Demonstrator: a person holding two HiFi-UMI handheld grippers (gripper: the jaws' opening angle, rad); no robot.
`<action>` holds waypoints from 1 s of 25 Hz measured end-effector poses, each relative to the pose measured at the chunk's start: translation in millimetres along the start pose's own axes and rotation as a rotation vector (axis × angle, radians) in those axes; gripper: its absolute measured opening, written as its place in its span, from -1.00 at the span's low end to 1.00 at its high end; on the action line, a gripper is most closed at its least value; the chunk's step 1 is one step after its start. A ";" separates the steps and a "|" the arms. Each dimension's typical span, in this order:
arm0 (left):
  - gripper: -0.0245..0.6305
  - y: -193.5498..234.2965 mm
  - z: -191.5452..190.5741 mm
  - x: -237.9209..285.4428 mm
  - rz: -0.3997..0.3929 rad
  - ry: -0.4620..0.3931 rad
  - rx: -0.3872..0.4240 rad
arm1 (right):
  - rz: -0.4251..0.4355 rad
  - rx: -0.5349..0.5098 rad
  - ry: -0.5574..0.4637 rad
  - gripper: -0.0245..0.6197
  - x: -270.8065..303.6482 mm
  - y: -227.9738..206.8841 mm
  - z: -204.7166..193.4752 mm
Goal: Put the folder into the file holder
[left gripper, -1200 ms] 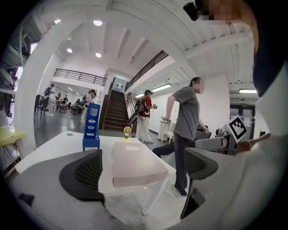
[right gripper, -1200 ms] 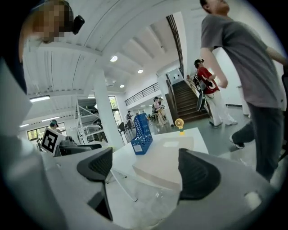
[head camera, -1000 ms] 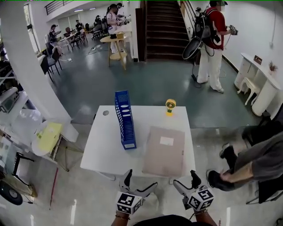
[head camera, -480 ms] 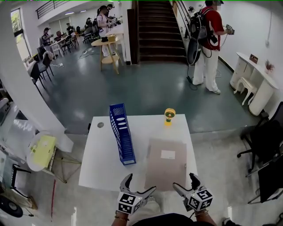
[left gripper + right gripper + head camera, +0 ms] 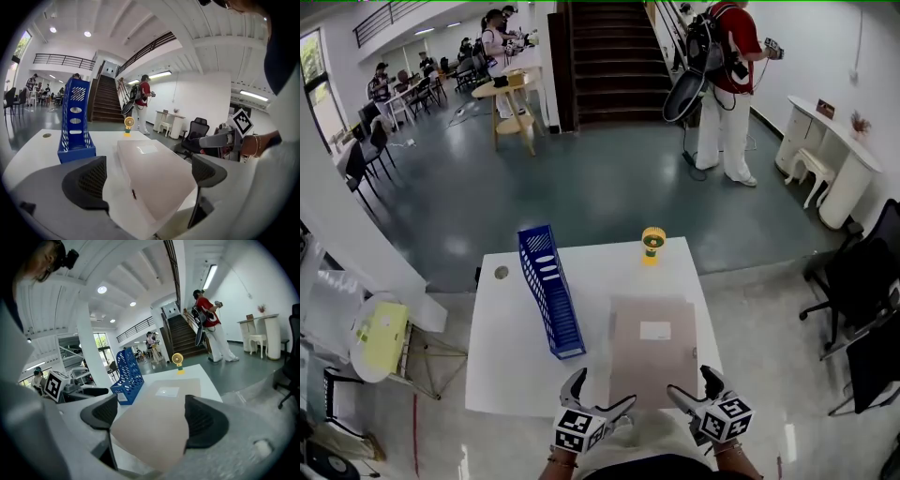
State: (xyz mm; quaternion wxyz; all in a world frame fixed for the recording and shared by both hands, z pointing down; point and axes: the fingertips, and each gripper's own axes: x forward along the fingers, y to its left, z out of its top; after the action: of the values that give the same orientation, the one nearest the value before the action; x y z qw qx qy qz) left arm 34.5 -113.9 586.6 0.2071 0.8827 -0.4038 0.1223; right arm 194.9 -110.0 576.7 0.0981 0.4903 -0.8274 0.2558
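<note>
A tan flat folder with a white label lies on the right half of the white table, its near edge at the table's front. The blue perforated file holder stands to its left, running front to back. My left gripper hovers open at the front edge, by the folder's near left corner. Level with the near right corner, my right gripper is open too. Neither holds anything. The file holder appears in the left gripper view, and the file holder in the right gripper view.
A small yellow desk fan stands at the table's far edge. A round grommet sits at the far left corner. A black office chair is to the right, a yellow-topped cart to the left. A person in red stands beyond.
The head view has shifted, so the table and folder sit slightly higher and nearer the grippers. The person crouching at right one second ago is gone. Both grippers stay open.
</note>
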 end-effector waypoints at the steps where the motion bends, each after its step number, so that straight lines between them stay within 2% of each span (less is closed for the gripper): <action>1: 0.78 2.2 -2.3 1.5 -0.002 0.007 -0.008 | -0.003 -0.001 0.008 0.46 -0.1 -0.2 -2.9; 5: 0.78 4.6 -1.9 6.8 -0.001 0.014 -0.035 | -0.022 0.008 0.036 0.46 -2.1 -8.5 -9.0; 14: 0.78 8.5 -16.2 34.1 -0.038 0.095 -0.074 | -0.070 0.038 0.044 0.46 18.4 -50.5 -3.3; 20: 0.78 12.0 -21.4 67.8 -0.074 0.184 -0.081 | -0.085 0.070 0.085 0.46 44.1 -81.2 1.6; 25: 0.78 28.3 -25.0 98.0 -0.073 0.247 -0.098 | -0.093 0.069 0.107 0.46 74.9 -104.0 10.1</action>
State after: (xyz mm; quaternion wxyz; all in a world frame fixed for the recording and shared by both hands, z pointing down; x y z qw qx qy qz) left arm 74.9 -183.9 653.8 0.3026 0.8638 -0.3481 0.2025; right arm 248.0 -212.7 633.1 0.1369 0.5169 -0.7879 0.3053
